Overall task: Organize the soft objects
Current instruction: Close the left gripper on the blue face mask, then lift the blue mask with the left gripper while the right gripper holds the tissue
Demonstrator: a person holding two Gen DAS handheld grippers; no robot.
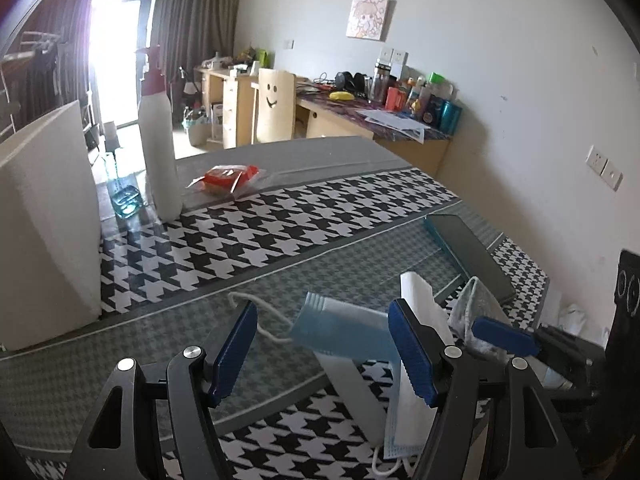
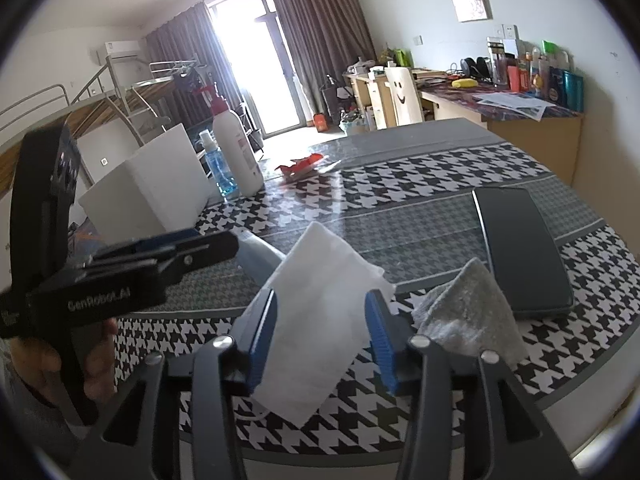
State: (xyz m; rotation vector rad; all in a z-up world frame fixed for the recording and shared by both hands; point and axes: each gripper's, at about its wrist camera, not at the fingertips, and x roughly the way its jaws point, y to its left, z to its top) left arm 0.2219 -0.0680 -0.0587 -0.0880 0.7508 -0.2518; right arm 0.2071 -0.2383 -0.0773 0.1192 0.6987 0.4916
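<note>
Both tongs spread: left gripper (image 1: 324, 354) over a face mask (image 1: 340, 330), right gripper (image 2: 320, 340) around a white cloth (image 2: 316, 320); grey rag (image 2: 472, 316) at three o'clock, phone (image 2: 520, 248) beyond, on the checked table (image 2: 400, 184)

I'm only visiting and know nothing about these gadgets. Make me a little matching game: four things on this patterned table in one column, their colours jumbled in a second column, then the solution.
Things:
1. face mask
2. folded cloth
3. snack packet
4. pump bottle

Colours:
A. red
B. white body with a dark red top
C. light blue
D. grey

Pairs: 1-C, 2-D, 3-A, 4-B
</note>
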